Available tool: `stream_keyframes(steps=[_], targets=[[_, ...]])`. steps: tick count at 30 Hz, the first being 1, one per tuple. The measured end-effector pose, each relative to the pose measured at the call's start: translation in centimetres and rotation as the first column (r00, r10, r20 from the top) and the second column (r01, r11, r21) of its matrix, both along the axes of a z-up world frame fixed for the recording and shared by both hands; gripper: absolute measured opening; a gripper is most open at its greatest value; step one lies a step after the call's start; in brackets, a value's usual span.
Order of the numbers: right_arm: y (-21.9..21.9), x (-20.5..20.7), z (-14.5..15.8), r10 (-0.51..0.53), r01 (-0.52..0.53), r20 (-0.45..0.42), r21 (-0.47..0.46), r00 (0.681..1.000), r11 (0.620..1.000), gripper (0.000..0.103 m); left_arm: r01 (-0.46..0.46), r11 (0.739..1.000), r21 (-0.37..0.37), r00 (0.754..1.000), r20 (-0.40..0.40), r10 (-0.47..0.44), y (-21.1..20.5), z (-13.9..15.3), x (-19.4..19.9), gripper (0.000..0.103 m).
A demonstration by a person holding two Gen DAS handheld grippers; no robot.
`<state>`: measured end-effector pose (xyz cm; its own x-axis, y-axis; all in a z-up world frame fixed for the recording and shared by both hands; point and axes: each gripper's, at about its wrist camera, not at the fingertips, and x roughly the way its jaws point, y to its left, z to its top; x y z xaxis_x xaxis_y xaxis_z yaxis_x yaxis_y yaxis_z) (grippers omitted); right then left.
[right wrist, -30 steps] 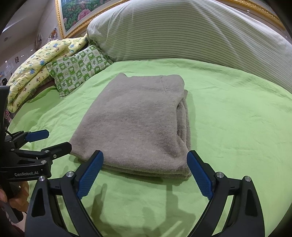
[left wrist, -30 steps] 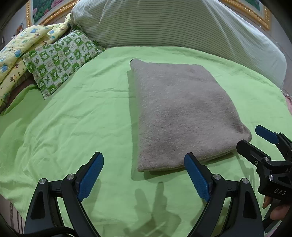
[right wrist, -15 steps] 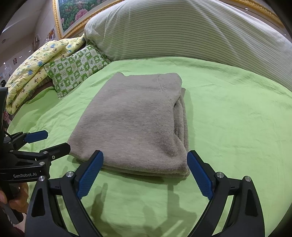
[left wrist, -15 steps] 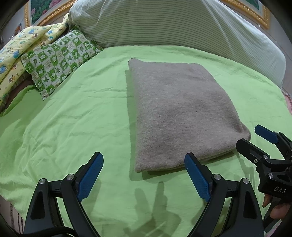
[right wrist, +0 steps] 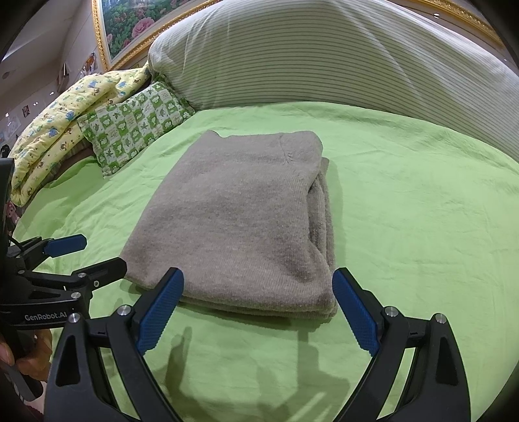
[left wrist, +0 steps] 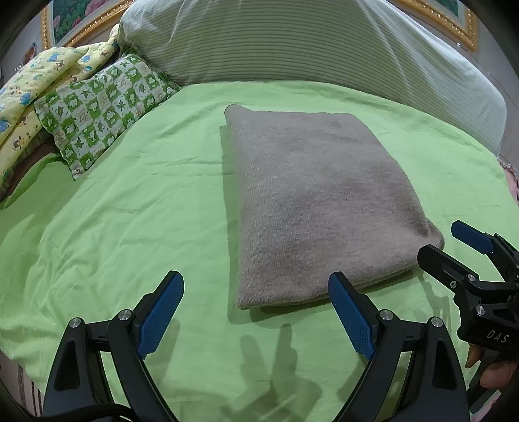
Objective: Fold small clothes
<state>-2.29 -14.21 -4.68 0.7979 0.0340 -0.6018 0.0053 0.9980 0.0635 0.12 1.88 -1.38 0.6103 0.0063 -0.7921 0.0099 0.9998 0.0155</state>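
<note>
A grey knitted garment [left wrist: 318, 201] lies folded into a thick rectangle on the green bedsheet [left wrist: 129, 211]. My left gripper [left wrist: 256, 311] hovers open just in front of the garment's near left corner, with nothing between its blue pads. My right gripper [right wrist: 258, 308] is open too, straddling the near edge of the same garment [right wrist: 240, 224] without touching it. Each gripper shows in the other's view: the right gripper [left wrist: 454, 246] at the garment's near right corner, the left gripper [right wrist: 87, 256] at its near left corner. Stacked layers show along the garment's right side.
A large striped pillow [left wrist: 292, 42] runs along the back of the bed. A green checked pillow [left wrist: 103, 107] and a yellow printed quilt [left wrist: 29, 87] lie at the far left. A gold-framed picture [right wrist: 129, 29] hangs behind. A person's fingers [left wrist: 493, 379] hold the right gripper's handle.
Both views have shifted slightly, a little back and sideways from the garment. The garment has not moved, and both grippers stay open.
</note>
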Motion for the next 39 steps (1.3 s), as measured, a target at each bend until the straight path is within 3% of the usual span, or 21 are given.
stream_keyframes(steps=[39], targets=[[-0.28,0.75,0.65,-0.001,0.001,0.011,0.002,1.0,1.0,0.093,0.013,1.0,-0.007,1.0,0.013,-0.013,0.02,0.52,0.48,0.091]])
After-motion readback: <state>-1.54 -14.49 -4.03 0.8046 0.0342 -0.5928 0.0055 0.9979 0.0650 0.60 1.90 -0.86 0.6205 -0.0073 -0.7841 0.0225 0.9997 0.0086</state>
